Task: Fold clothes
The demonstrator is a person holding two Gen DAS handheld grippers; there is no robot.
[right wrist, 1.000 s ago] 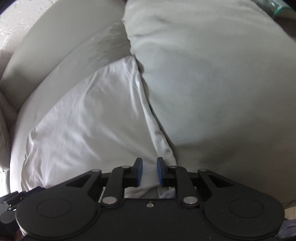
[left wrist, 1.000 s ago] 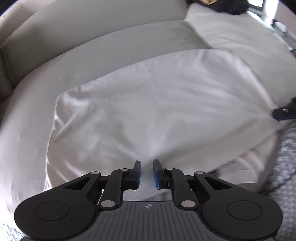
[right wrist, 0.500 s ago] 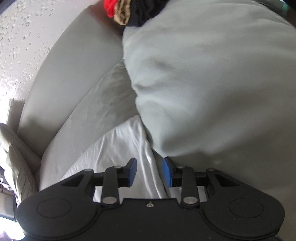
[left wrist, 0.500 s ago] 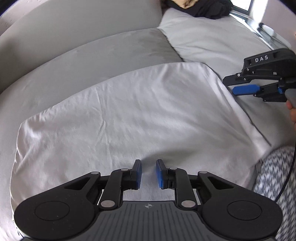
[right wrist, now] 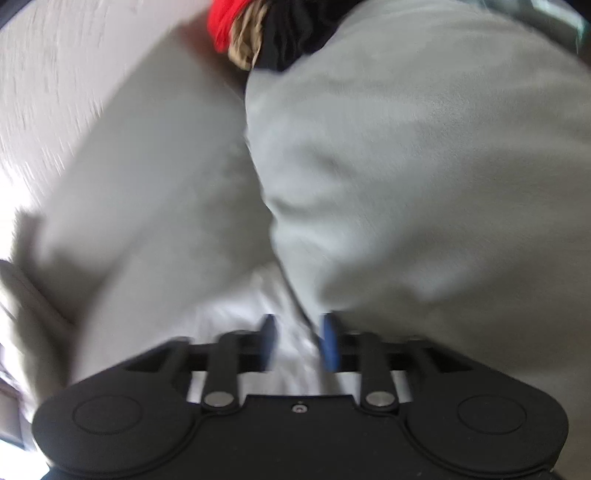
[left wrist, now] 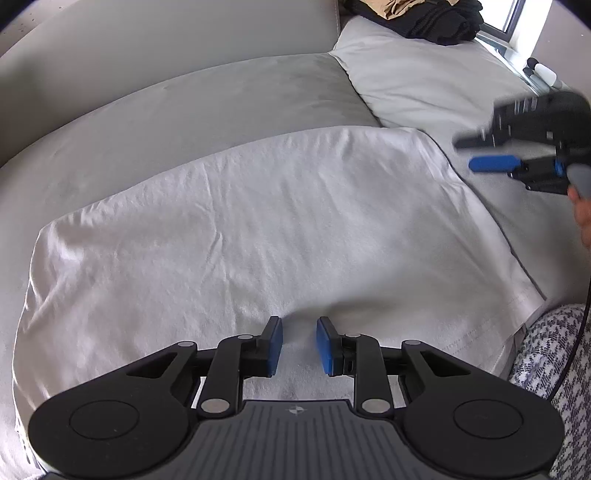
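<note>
Across the upper frame, a grey upholstered sofa (left wrist: 221,96). Spread flat over its seat at centre, a wrinkled white cloth garment (left wrist: 258,236). At lower centre, the black left gripper (left wrist: 298,345), blue pads partly apart and opening, pinching nothing, garment just beyond. At the right edge, blurred, the black right gripper (left wrist: 491,153), likewise opening and empty. Top right, a dark clothes pile (left wrist: 432,18).
</note>
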